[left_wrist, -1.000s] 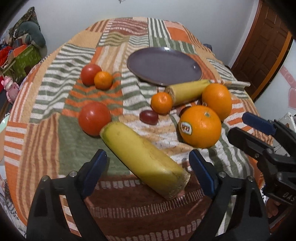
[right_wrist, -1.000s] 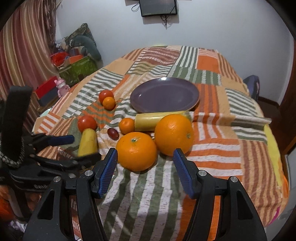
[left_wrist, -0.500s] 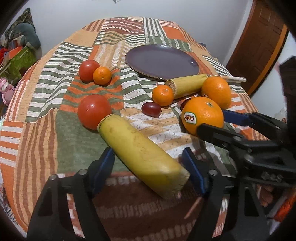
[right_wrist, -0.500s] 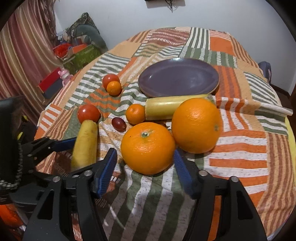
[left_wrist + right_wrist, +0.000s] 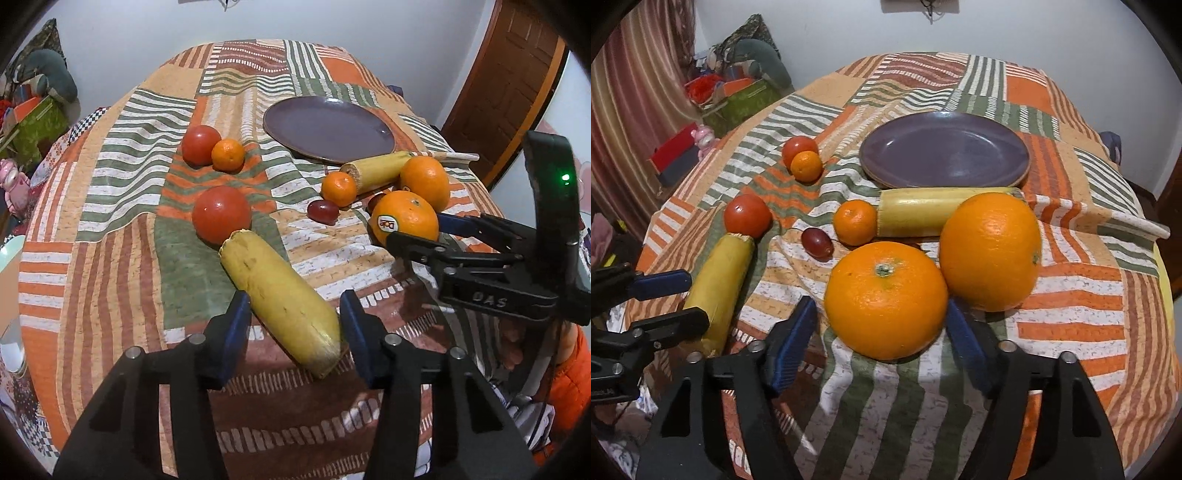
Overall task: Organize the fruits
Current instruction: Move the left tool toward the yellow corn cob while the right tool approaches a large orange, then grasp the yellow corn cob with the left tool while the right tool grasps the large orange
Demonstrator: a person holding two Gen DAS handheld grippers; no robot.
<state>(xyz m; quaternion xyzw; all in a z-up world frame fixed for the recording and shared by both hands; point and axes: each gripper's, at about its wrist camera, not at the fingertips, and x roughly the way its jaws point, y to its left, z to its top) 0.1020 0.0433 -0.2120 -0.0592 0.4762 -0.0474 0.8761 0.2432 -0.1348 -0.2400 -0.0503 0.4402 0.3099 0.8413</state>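
Since a second ago both grippers have moved in on their fruit. Left gripper (image 5: 293, 319) straddles the near end of the banana (image 5: 280, 299), jaws closing, blue pads just beside the peel but not yet pressing. Right gripper (image 5: 881, 341) flanks the near orange (image 5: 886, 301), jaws closing, left pad apart from it. Plate (image 5: 945, 153) lies well beyond both on the quilt (image 5: 1071, 314)

Plate (image 5: 945, 155) behind two oranges (image 5: 886, 301), banana (image 5: 718, 277) at left
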